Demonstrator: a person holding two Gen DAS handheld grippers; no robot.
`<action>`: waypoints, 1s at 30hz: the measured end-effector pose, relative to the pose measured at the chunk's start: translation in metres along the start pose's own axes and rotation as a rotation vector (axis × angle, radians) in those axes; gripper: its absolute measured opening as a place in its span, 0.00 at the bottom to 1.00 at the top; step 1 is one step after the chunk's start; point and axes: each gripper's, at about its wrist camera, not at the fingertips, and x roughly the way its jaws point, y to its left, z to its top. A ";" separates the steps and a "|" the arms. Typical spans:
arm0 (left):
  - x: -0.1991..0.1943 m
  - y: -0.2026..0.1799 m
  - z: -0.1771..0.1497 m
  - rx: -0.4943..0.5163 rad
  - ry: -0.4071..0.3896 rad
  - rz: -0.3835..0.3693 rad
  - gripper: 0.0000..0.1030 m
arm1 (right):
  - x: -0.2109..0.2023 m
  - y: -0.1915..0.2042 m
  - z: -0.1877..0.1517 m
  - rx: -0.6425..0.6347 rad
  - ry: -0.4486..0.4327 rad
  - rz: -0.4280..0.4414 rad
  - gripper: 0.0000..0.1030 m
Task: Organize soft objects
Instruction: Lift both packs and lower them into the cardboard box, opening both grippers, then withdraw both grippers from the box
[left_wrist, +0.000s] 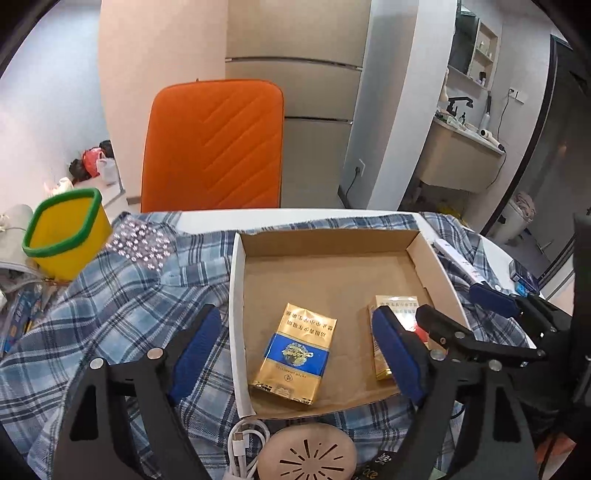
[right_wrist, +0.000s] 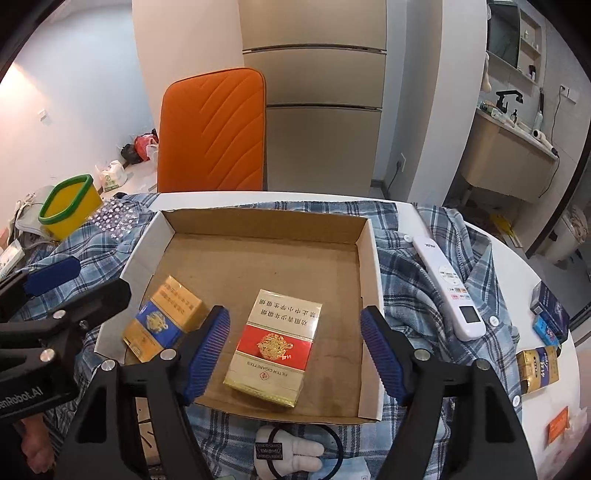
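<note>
Two cigarette packs (right_wrist: 271, 349) in cardboard box (right_wrist: 258, 221), yellow bin (left_wrist: 66, 236) beside, both grippers (left_wrist: 295, 347) (right_wrist: 295, 350) spread wide, holding nothing

A white tabletop (right_wrist: 524, 258) is carrying everything here, its far rim curving away ahead of the tool. A blue plaid shirt (right_wrist: 417, 266) is lying spread across most of it, passing beneath the tool. To the far left of the tool, a yellow cup with a green rim (right_wrist: 70, 206) is standing at the shirt's edge. To the right of the tool, off the shirt, a dark blue cigarette pack (right_wrist: 550, 306) and a gold-and-blue pack (right_wrist: 537, 367) are resting on the bare surface, and nearer still an orange card (right_wrist: 557, 424) is lying flat.
</note>
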 end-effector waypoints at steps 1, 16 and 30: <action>-0.003 -0.001 0.000 0.004 -0.010 0.002 0.81 | -0.002 0.000 0.000 -0.002 -0.004 -0.001 0.73; -0.111 -0.010 0.002 0.023 -0.297 -0.037 0.90 | -0.105 0.000 0.001 -0.006 -0.240 -0.036 0.74; -0.168 -0.017 -0.042 0.058 -0.479 -0.036 1.00 | -0.184 -0.014 -0.053 -0.008 -0.411 -0.059 0.86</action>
